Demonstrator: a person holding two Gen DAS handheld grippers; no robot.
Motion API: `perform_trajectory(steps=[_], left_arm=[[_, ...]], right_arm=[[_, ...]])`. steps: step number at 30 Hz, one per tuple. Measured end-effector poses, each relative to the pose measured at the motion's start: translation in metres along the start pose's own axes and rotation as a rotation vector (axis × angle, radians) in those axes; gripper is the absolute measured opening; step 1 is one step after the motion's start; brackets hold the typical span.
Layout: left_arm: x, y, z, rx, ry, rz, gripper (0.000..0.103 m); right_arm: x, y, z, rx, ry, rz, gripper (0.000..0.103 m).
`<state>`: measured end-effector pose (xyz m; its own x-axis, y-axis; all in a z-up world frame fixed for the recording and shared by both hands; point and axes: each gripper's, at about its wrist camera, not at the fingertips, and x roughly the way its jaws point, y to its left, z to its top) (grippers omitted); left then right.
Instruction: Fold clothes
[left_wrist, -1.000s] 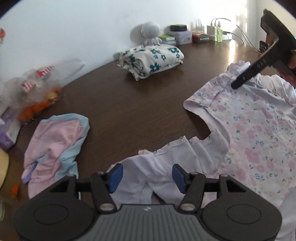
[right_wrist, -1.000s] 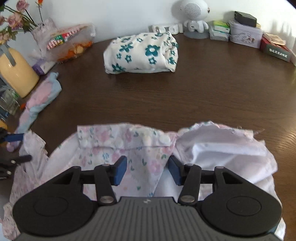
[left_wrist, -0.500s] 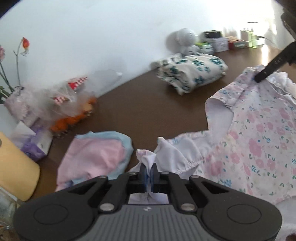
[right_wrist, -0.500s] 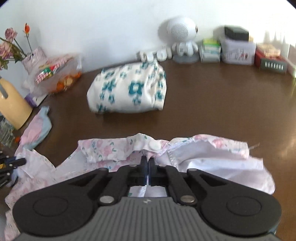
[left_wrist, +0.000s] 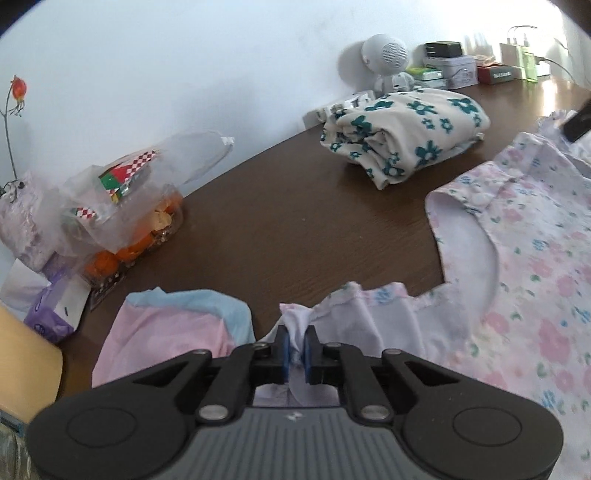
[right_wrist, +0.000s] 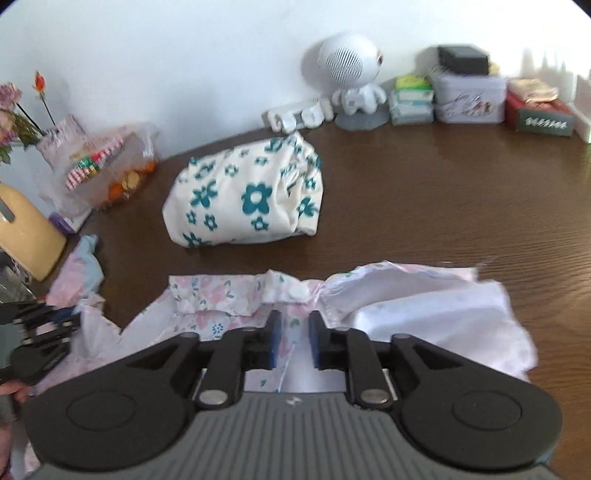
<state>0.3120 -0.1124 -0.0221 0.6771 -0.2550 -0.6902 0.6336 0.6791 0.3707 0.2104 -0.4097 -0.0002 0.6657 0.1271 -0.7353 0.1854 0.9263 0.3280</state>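
Fabric fills both views: a pink floral garment (left_wrist: 532, 280) lies spread on the brown desk (left_wrist: 295, 206). The left gripper (left_wrist: 295, 345) has its jaws pinching a bunched white edge of it, just beside a pink-and-blue garment (left_wrist: 173, 332). The right gripper (right_wrist: 293, 341) has its jaws slightly spread, the floral collar between them, ungripped. A folded teal-flowered cloth (right_wrist: 247, 199) sits well apart.

Nothing was legible; white lettering on the dark box (right_wrist: 545, 122) by the wall was too blurred to read.
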Motion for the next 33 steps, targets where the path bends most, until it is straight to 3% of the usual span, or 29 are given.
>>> perform_trajectory(steps=[3, 6, 9, 11, 15, 17, 18, 19, 20, 27, 30, 32, 33], left_arm=[[-0.016, 0.010, 0.003, -0.053, -0.042, 0.017, 0.022], [-0.039, 0.016, -0.002, -0.066, -0.080, 0.031, 0.054], [-0.050, 0.013, -0.016, -0.057, -0.062, 0.004, 0.054], [-0.057, 0.011, -0.025, -0.051, -0.050, -0.014, 0.052], [-0.072, 0.007, -0.044, -0.039, -0.025, -0.051, 0.018], [-0.072, 0.003, -0.052, -0.031, -0.007, -0.071, 0.014], [-0.071, 0.001, -0.054, -0.029, 0.000, -0.072, 0.014], [-0.070, -0.001, -0.056, -0.029, 0.007, -0.070, 0.012], [-0.069, -0.002, -0.056, -0.030, 0.005, -0.071, 0.012], [-0.066, -0.025, -0.050, 0.005, 0.003, -0.083, 0.013], [-0.067, -0.034, -0.044, 0.013, -0.016, -0.086, 0.020], [-0.068, -0.036, -0.040, 0.008, -0.028, -0.078, 0.024], [-0.070, -0.035, -0.039, -0.003, -0.038, -0.080, 0.024]], right_arm=[[-0.035, -0.009, -0.012, -0.046, -0.020, -0.040, 0.040], [-0.064, -0.023, -0.028, -0.088, -0.026, -0.106, 0.047], [-0.074, -0.051, -0.044, -0.084, -0.014, -0.197, 0.050], [-0.071, -0.071, -0.050, -0.034, 0.001, -0.206, 0.050], [-0.059, -0.097, -0.060, 0.056, 0.034, -0.148, 0.051], [-0.060, -0.095, -0.064, 0.055, 0.031, -0.115, 0.048], [-0.060, -0.094, -0.065, 0.058, 0.031, -0.098, 0.032], [-0.060, -0.093, -0.068, 0.050, 0.037, -0.085, 0.005], [-0.060, -0.090, -0.070, 0.035, 0.045, -0.081, 0.001], [-0.071, -0.099, -0.069, -0.047, 0.023, -0.300, 0.001], [-0.071, -0.111, -0.067, -0.040, 0.028, -0.354, 0.001], [-0.080, -0.109, -0.069, -0.024, 0.006, -0.341, 0.008], [-0.086, -0.107, -0.070, -0.016, -0.009, -0.335, 0.017]])
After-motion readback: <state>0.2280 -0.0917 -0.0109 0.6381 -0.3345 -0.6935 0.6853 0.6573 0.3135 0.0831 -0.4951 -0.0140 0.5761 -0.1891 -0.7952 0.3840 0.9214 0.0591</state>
